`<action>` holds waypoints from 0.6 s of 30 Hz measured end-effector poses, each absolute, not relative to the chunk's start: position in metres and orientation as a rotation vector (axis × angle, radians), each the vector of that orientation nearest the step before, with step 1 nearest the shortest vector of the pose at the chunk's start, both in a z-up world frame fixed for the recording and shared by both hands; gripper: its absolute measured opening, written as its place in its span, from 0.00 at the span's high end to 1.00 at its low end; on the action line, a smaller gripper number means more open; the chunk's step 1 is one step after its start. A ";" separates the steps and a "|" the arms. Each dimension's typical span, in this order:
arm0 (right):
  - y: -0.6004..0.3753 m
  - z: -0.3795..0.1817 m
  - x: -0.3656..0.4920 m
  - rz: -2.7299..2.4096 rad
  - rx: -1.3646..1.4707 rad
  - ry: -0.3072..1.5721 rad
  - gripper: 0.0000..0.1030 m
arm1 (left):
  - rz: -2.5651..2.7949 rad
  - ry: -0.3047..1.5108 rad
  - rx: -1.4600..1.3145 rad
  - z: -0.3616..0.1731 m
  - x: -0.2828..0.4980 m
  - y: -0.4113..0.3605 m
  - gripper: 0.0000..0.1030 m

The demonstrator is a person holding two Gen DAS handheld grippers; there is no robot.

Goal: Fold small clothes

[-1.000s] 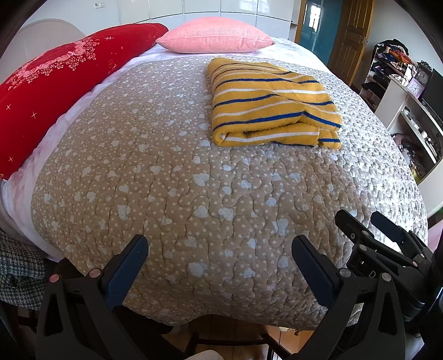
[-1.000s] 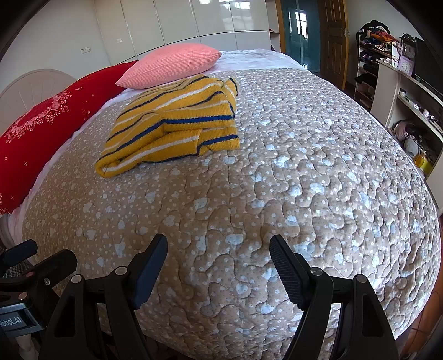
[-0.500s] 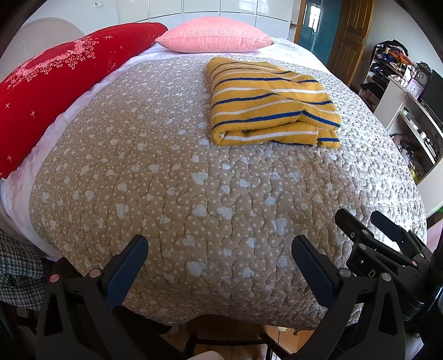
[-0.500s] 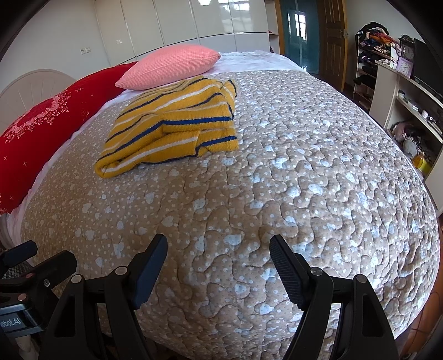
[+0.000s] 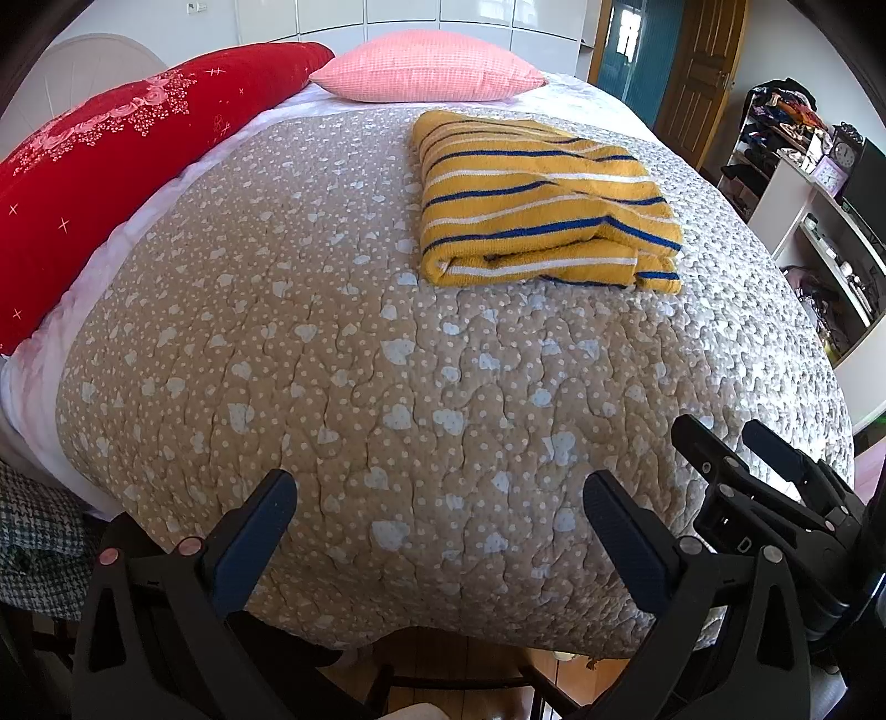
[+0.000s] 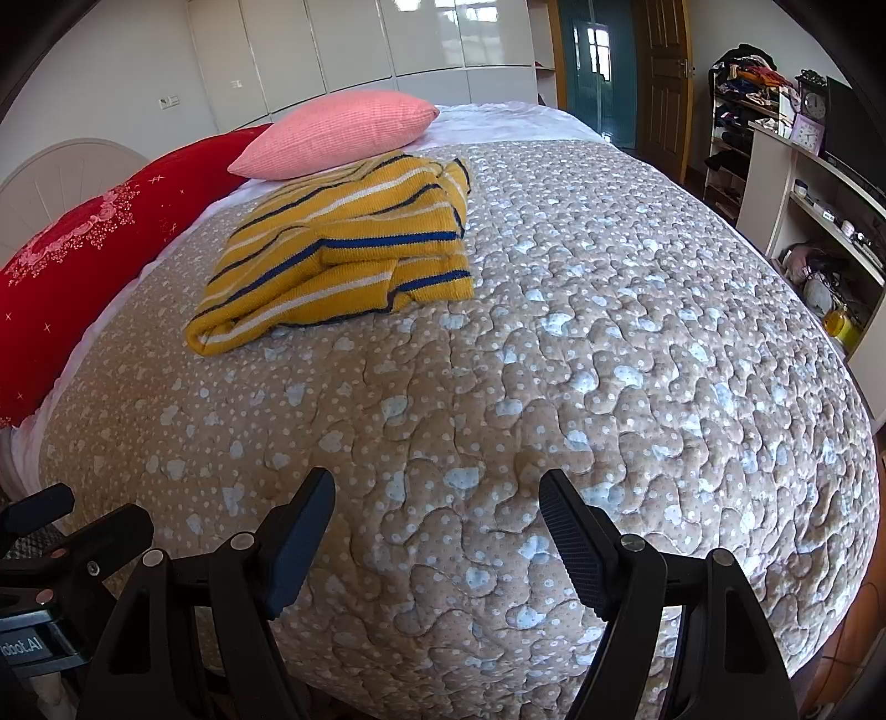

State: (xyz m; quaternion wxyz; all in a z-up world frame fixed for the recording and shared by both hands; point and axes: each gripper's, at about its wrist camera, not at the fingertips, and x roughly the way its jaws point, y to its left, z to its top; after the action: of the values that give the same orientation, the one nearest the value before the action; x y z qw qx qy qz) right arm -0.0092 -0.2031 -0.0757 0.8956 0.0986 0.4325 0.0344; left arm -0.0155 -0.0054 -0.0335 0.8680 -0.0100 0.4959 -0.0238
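I'm seeing a yellow sweater (image 5: pixel 542 210) striped blue and white, a tan quilt (image 5: pixel 387 360) dotted with pale hearts, a pink pillow (image 5: pixel 426 66) and a red floral pillow (image 5: pixel 111 166).

Both views from bed foot (image 5: pixel 387 609)

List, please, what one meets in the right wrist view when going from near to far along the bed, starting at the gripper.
right gripper → beige quilt → folded yellow striped sweater → pink pillow → white wardrobe doors
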 end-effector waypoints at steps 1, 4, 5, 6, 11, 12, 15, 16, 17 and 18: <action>-0.203 -0.076 -0.009 0.071 0.204 0.896 0.22 | -0.050 1.038 -0.021 -0.034 -0.016 -0.006 0.00; -0.204 -0.076 -0.009 0.070 0.204 0.896 0.22 | -0.051 1.043 -0.025 -0.035 -0.014 -0.005 0.00; -0.204 -0.076 -0.009 0.071 0.204 0.896 0.22 | -0.051 1.043 -0.027 -0.036 -0.014 -0.004 0.00; -0.203 -0.076 -0.009 0.069 0.204 0.896 0.22 | -0.049 1.043 -0.029 -0.036 -0.014 -0.003 0.00; -0.205 -0.080 -0.009 0.057 0.197 0.895 0.22 | -0.032 1.048 -0.043 -0.042 -0.010 0.005 0.00; -0.204 -0.081 -0.007 0.058 0.192 0.896 0.22 | -0.029 1.050 -0.043 -0.044 -0.009 0.006 0.00; -0.201 -0.081 0.000 0.070 0.162 0.894 0.22 | -0.018 1.057 -0.039 -0.051 -0.004 0.010 0.00; -0.199 -0.081 0.002 0.075 0.153 0.893 0.22 | -0.013 1.061 -0.040 -0.054 -0.001 0.011 0.00; -0.196 -0.080 0.004 0.081 0.144 0.892 0.22 | -0.011 1.063 -0.044 -0.055 0.000 0.013 0.00; -0.194 -0.081 0.008 0.089 0.135 0.893 0.22 | -0.010 1.063 -0.050 -0.056 0.002 0.014 0.00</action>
State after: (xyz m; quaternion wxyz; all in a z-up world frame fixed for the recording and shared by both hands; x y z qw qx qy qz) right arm 0.0083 -0.1938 -0.0806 0.8987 0.0650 0.4315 0.0431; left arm 0.0018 0.0141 -0.0556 0.8616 -0.0236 0.5070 -0.0048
